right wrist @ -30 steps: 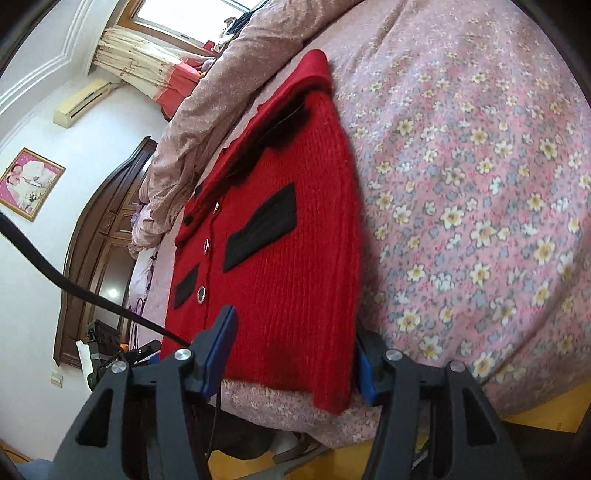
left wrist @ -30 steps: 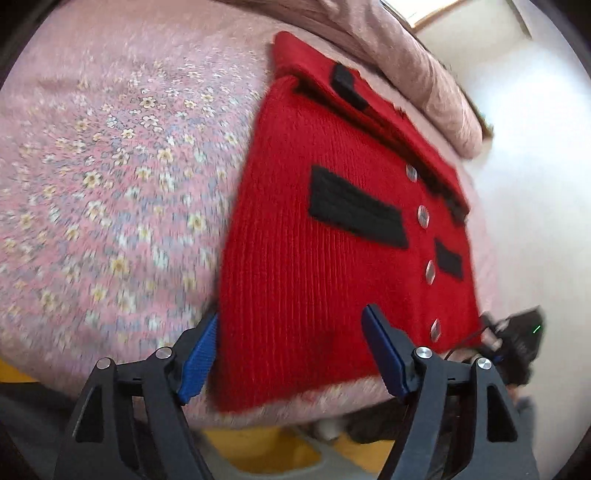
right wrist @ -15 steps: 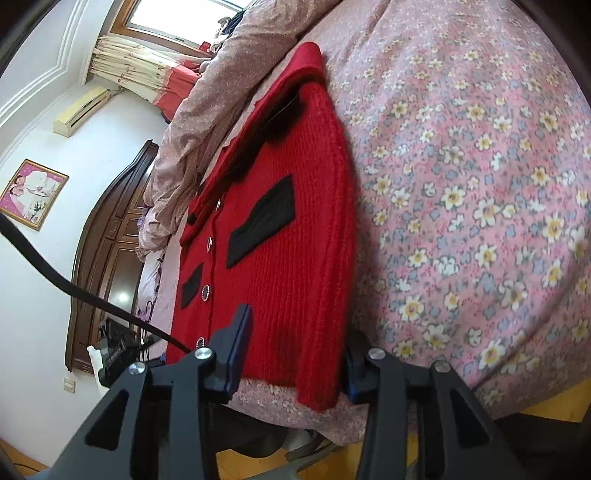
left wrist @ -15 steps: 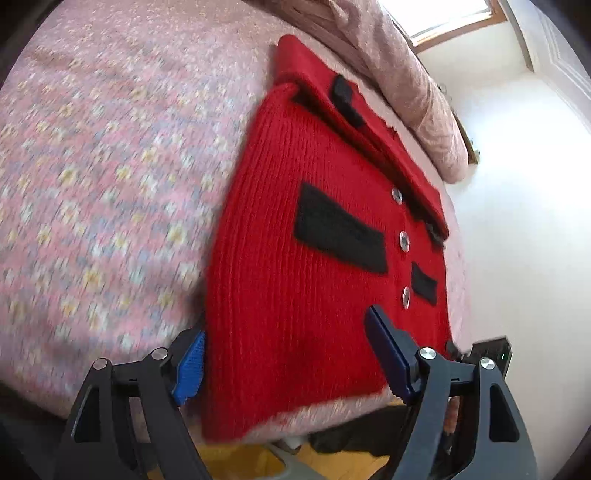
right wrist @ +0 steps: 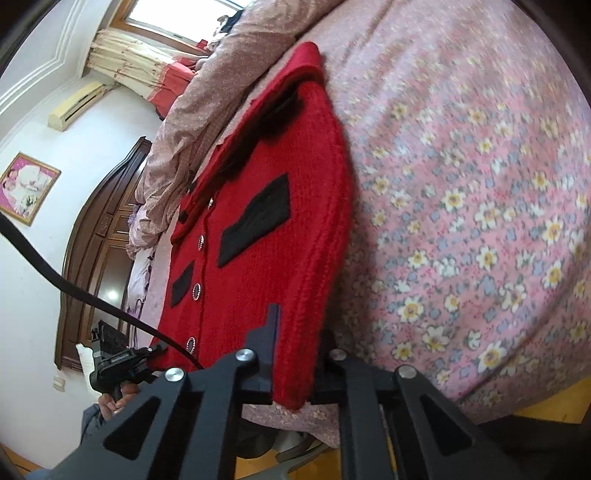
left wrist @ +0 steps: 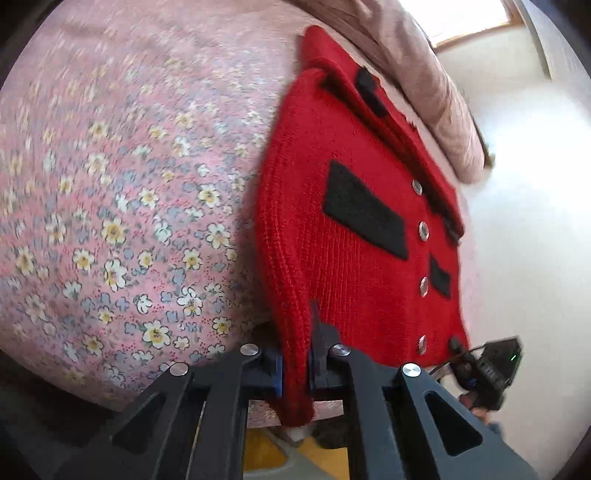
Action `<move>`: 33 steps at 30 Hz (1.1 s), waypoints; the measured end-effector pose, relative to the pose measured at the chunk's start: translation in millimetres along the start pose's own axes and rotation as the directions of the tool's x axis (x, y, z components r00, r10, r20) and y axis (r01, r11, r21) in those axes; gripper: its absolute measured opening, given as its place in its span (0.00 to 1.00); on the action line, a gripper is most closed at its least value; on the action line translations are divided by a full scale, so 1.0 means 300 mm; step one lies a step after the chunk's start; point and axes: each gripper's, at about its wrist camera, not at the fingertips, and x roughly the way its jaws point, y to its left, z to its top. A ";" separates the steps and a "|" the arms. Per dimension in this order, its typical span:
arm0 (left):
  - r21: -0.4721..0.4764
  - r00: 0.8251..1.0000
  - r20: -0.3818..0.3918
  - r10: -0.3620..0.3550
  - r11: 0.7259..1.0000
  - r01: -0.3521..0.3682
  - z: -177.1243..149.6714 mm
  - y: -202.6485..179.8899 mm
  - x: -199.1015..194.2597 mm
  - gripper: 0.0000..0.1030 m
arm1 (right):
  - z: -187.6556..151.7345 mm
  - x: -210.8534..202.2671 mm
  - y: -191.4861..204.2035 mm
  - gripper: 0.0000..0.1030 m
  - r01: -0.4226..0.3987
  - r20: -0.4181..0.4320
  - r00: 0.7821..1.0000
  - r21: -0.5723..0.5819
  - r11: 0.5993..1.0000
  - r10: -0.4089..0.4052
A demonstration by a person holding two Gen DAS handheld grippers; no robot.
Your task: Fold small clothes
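With the cardigan [left wrist: 362,236] flat on the bed [left wrist: 110,206] at frame centre, left gripper [left wrist: 295,365] clamped and right gripper [right wrist: 295,373] closing on its hem corners, lift both evenly.

Daylight pours in from a window [right wrist: 173,18] at the top of both views, blown out to white, and the pale wall [left wrist: 524,229] glares. The flowered bedspread [left wrist: 110,206] smears with motion blur toward the edges. Fisheye bending curves everything, with dark corners around each round picture.
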 end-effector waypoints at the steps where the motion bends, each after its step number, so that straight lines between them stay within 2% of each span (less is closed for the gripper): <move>1: -0.003 1.000 0.009 -0.009 1.000 0.009 0.008 0.000 -0.010 0.02 | 0.003 -0.005 0.009 0.08 -0.002 0.011 1.000 -0.011 1.000 0.002; 7: 0.045 0.998 0.061 -0.022 0.999 0.019 0.052 -0.065 -0.024 0.02 | 0.066 -0.049 0.070 0.08 -0.006 0.133 0.991 -0.089 0.996 0.018; 14: 0.084 0.989 0.133 -0.070 0.995 0.059 0.147 -0.173 -0.024 0.02 | 0.168 -0.028 0.167 0.08 0.049 0.181 0.983 -0.212 0.976 -0.010; 17: 0.104 0.987 0.160 -0.031 0.995 0.015 0.217 -0.211 -0.021 0.02 | 0.217 -0.007 0.189 0.08 0.075 0.186 0.982 -0.216 0.973 -0.034; 21: 0.119 0.977 0.212 -0.031 0.993 0.006 0.318 -0.250 -0.026 0.02 | 0.283 0.029 0.200 0.08 0.073 0.190 0.981 -0.187 0.980 -0.037; 28: 0.094 0.962 0.269 -0.038 0.995 0.013 0.447 -0.269 -0.016 0.02 | 0.427 0.027 0.254 0.08 0.149 0.276 0.958 -0.253 0.956 -0.076; 33: 0.161 0.954 0.299 -0.009 0.986 -0.041 0.526 -0.337 -0.002 0.02 | 0.520 0.050 0.256 0.08 0.150 0.269 0.960 -0.250 0.957 -0.080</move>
